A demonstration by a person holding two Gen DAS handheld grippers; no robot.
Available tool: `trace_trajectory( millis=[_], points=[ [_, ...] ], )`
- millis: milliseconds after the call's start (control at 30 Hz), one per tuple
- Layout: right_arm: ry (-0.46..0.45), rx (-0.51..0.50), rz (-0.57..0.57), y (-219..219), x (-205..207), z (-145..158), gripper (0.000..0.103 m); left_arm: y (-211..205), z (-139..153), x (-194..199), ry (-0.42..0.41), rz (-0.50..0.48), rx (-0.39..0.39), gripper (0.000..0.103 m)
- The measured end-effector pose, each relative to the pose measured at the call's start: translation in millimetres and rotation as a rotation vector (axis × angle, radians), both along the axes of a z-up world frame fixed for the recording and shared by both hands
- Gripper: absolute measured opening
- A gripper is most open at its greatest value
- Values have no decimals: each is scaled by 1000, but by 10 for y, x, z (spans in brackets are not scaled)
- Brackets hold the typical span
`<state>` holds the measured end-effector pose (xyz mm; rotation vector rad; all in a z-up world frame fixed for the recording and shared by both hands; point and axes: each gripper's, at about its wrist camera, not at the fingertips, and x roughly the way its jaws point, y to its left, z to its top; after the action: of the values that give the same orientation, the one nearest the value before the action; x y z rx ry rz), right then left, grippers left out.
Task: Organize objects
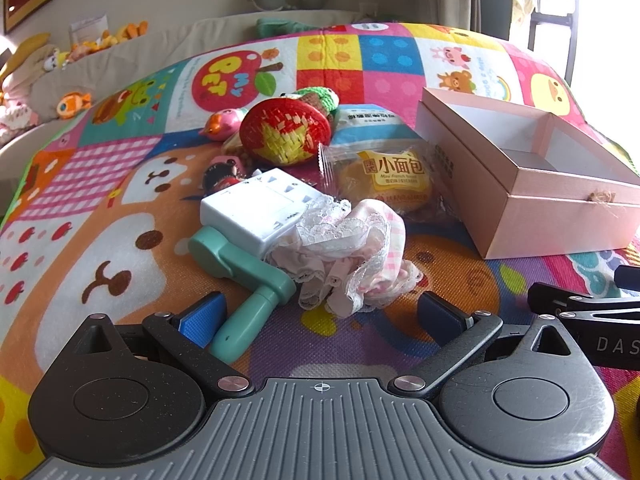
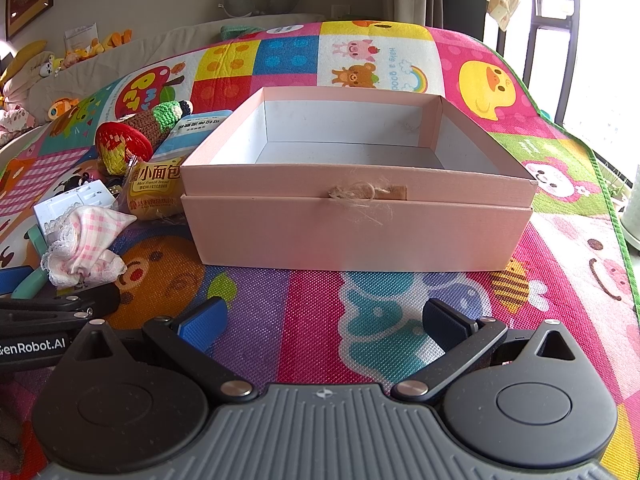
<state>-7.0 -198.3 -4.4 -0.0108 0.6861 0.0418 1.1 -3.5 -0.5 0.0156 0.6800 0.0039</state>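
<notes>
On play mat [image 2: 400, 304]: pink box [image 2: 356, 232] open, nothing inside.

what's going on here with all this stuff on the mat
A person is holding a pair of tongs in each hand, about to tidy a pile of small things on a colourful play mat. Both the left tongs and the right tongs are open and hold nothing. The left pair faces the clutter: a lacy pink cloth, a white power adapter, a mint green handle and a packaged bun. The right pair faces a pink box, which looks empty.
</notes>
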Motion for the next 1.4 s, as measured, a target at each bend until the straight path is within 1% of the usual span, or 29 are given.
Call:
trace_trajectory(
  millis=[133, 233, 300, 367, 433, 533, 600, 667, 767, 833, 900, 967, 1033, 1100, 1133, 1167, 1233, 1267, 1333, 1367, 1400],
  points=[
    [0, 1, 0, 12, 0, -7, 103, 2, 0, -1, 0, 0, -1, 103],
    [0, 5, 0, 16, -23, -3, 103, 24, 9, -13, -2, -3, -19, 103],
    [6, 3, 16, 4, -24, 5, 103, 91, 24, -39, -12, -13, -58, 103],
    [36, -1, 68, -41, -14, 37, 103, 168, 55, -83, -25, -37, -85, 102],
    [73, 14, 111, -106, -2, 59, 103, 246, 125, -173, -73, -59, -77, 102],
    [105, -6, 152, -135, -87, 82, 103, 404, 300, -219, -170, -72, -30, 102],
    [101, -7, 162, -148, -142, 78, 103, 535, 417, -96, -185, -53, -28, 102],
    [96, -10, 158, -138, -163, 75, 103, 610, 487, 135, -154, -65, -2, 102],
    [103, -9, 153, -136, -155, 82, 103, 565, 438, 428, -74, -148, 58, 102],
    [105, -6, 154, -140, -160, 83, 103, 491, 354, 554, -24, -202, 64, 102],
    [108, -5, 154, -138, -155, 86, 103, 429, 236, 653, 10, -218, 64, 102],
    [108, -5, 153, -136, -155, 87, 103, 399, 148, 727, 22, -199, 89, 102],
    [108, -5, 154, -138, -155, 87, 103, 412, 106, 748, 22, -188, 98, 103],
    [107, -4, 154, -141, -158, 85, 103, 451, 117, 717, 23, -192, 100, 102],
    [107, -5, 154, -142, -158, 87, 103, 464, 133, 682, 9, -197, 108, 101],
    [107, -5, 154, -141, -157, 88, 103, 479, 151, 636, -14, -203, 117, 98],
    [106, -6, 155, -141, -158, 89, 103, 502, 172, 566, -52, -215, 132, 61],
    [105, -8, 156, -140, -157, 92, 103, 505, 172, 548, -64, -216, 147, 58],
    [103, -11, 164, -131, -161, 94, 103, 532, 167, 526, -78, -224, 147, 56],
    [103, -13, 172, -124, -164, 97, 103, 564, 184, 512, -82, -227, 124, 55],
    [103, -15, 176, -116, -168, 100, 103, 607, 228, 485, -91, -223, 86, 48]
  ],
)
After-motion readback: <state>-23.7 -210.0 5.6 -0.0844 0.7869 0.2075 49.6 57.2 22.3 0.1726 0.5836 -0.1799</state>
